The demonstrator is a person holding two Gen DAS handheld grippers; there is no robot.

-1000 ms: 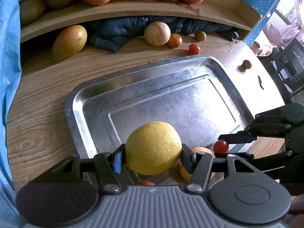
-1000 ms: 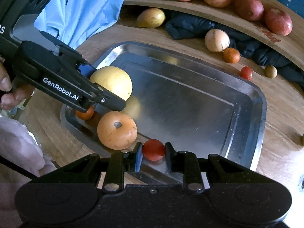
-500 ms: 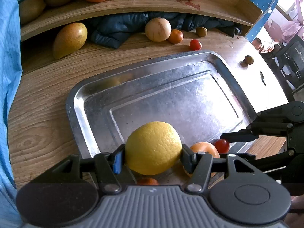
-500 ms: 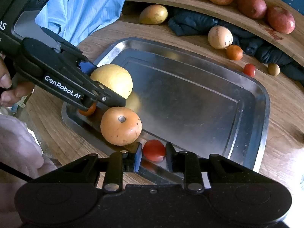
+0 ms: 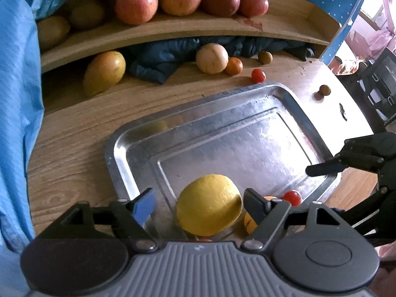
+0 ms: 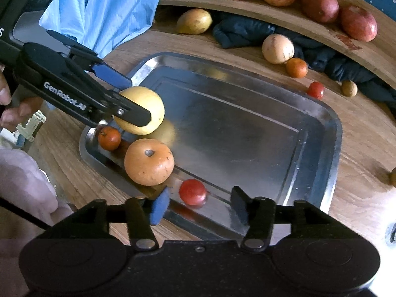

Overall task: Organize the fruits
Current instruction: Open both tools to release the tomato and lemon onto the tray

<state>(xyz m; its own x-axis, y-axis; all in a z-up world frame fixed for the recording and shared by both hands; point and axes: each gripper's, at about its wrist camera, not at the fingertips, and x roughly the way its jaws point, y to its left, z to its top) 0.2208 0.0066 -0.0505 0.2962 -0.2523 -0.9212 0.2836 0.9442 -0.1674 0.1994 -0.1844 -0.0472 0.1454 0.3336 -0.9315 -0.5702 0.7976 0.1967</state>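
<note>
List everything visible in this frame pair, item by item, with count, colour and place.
Tray: one, silver metal, on the wooden table.
Lemon: one, yellow, in tray, between the open left pads.
Orange fruit: one large, in tray beside lemon; one small at tray corner.
Cherry tomato: one, red, in tray; another on table.
Apples: four, red, on shelf.
Mango: one, yellow-green, under shelf.
Pale round fruit: one, by dark cloth.
Left gripper: open, jaws just opening.
Right gripper: open, jaws just opening.
</note>
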